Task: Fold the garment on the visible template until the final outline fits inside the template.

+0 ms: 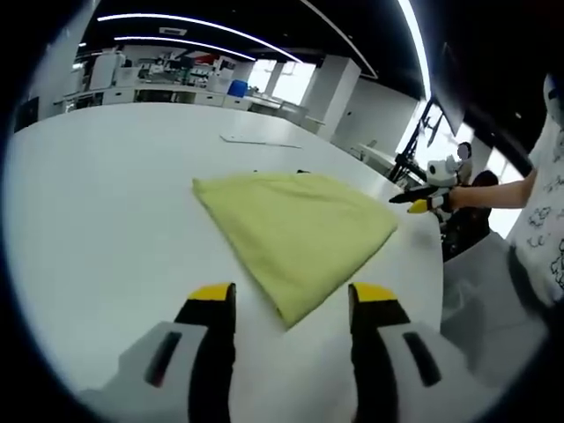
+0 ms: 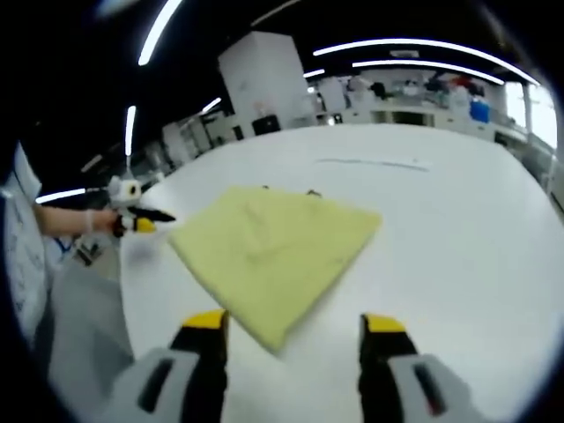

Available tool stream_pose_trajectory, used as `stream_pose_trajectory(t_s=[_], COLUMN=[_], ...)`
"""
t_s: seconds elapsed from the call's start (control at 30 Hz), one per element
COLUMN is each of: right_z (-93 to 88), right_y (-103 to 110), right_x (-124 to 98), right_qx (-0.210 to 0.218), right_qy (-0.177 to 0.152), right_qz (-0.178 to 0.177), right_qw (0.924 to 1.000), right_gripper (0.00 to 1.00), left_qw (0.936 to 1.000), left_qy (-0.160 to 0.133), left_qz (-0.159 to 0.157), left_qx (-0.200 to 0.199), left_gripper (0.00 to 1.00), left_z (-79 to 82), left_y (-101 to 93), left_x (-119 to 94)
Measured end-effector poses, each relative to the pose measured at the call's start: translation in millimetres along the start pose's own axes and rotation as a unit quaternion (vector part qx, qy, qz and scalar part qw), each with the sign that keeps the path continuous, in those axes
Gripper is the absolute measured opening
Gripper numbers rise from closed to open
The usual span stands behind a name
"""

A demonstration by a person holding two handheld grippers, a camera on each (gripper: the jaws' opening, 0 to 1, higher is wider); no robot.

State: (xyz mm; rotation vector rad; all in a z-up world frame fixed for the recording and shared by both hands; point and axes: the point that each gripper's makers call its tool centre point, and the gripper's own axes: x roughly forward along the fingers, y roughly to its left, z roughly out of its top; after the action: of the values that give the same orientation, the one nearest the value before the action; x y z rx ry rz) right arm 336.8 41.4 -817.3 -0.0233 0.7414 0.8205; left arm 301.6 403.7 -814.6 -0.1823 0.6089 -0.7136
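From my left gripper (image 1: 292, 302) the garment (image 1: 295, 231) lies flat on the table (image 1: 106, 203), straight ahead, one corner reaching toward the gap between the jaws. Beyond it, farther back on the table, lies a thin flat sheet (image 1: 261, 140). The right gripper (image 1: 423, 199) sits at the garment's right corner — just beside it, touching or not I cannot tell.

From my right gripper (image 2: 293, 324) the garment (image 2: 273, 245) again lies ahead, a corner nearest the jaws. The left gripper (image 2: 139, 220) sits just off its left corner — near the table's (image 2: 467, 229) left edge.
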Motion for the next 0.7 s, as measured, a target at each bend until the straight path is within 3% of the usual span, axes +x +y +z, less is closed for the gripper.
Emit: stream_pose_trajectory(t_s=[0.23,0.43,0.7], right_z=[-16.2,-24.1,-25.0], right_y=[11.9,15.3,16.2], right_x=[5.2,12.1,13.6], right_qx=[0.006,0.006,0.02], right_qy=[0.026,0.04,0.045], right_qz=[0.019,0.023,0.029], right_qw=[0.9995,0.9989,0.9983], right_gripper=[0.34,0.15,0.05], left_qw=[0.9998,0.9991,0.9984], left_qy=[0.011,0.018,0.022], left_qz=[-0.005,-0.009,-0.017], left_qx=[-0.018,-0.036,-0.049], left_gripper=[0.39,0.24,0.15], left_z=[-10.3,-17.7,-19.3], left_y=[-0.8,-2.6,-0.6], left_x=[0.5,2.7,8.0])
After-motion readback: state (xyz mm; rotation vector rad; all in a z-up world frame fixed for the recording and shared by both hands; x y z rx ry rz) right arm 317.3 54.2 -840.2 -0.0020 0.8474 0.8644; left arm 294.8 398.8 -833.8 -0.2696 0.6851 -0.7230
